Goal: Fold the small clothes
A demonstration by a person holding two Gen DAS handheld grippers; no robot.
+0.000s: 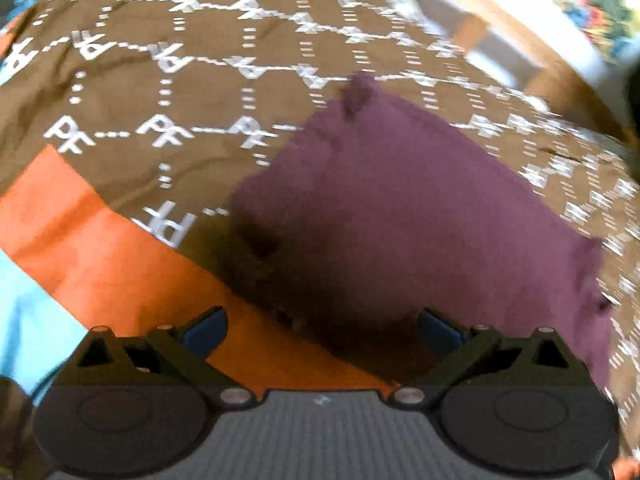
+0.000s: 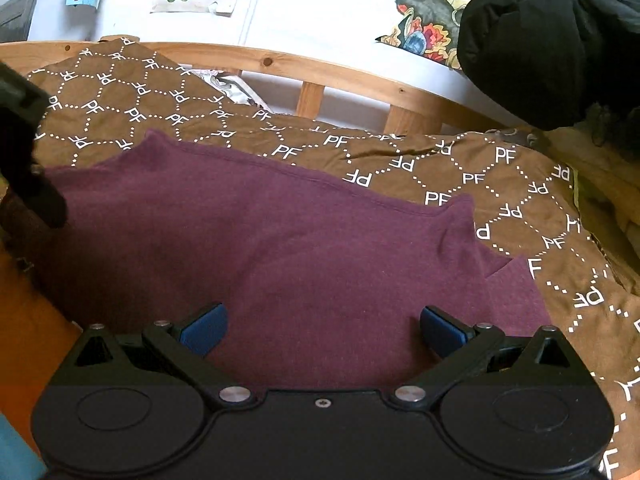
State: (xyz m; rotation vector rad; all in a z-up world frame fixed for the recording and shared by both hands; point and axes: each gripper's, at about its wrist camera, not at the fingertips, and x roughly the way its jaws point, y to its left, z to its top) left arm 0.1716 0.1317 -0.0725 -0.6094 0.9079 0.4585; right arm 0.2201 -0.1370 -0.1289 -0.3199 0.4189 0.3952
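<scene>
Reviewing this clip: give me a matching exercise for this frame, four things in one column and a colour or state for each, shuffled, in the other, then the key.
Column one:
1. knitted garment
2. patterned bedspread with white PF letters
3. left gripper
4. padded jacket hanging at the wooden bed rail

Column two:
A. black
B. open, holding nothing
C. purple, lying spread out
D. brown

Pairs: 1-C, 2-D, 3-B, 4-A

Garment (image 2: 280,248) flat on blanket (image 2: 500,184), wood rail (image 2: 352,76) behind, jacket (image 2: 548,40) far rt.
</scene>
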